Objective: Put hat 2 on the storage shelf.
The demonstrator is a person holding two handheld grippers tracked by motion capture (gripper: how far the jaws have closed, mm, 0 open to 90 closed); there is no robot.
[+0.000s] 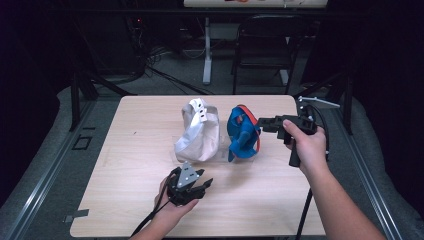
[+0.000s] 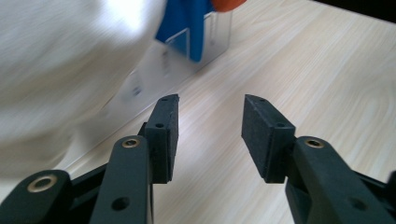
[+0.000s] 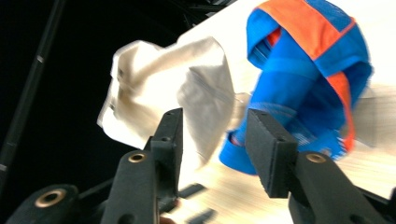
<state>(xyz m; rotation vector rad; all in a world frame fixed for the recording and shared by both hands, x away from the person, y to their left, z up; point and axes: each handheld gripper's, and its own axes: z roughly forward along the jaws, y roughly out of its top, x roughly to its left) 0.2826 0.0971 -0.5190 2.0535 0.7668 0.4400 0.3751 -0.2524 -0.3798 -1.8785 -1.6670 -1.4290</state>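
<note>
A white cloth cap (image 1: 197,132) and a blue cap with orange trim (image 1: 243,134) stand side by side at the middle of the wooden table (image 1: 135,165), each on a clear plastic stand (image 2: 159,70). My left gripper (image 1: 202,181) is low, just in front of the white cap (image 2: 56,60); its jaws (image 2: 210,107) are open over bare wood with nothing between them. My right gripper (image 1: 262,123) hovers level at the blue cap's right side. Its jaws (image 3: 212,116) are open and empty, with the blue cap (image 3: 303,79) and the white cap (image 3: 163,88) just beyond them.
A black chair (image 1: 265,40) and a white desk leg (image 1: 206,50) stand on the floor beyond the table's far edge. Bare wood stretches left of the caps and along the front edge. Cables trail from both grippers off the near side.
</note>
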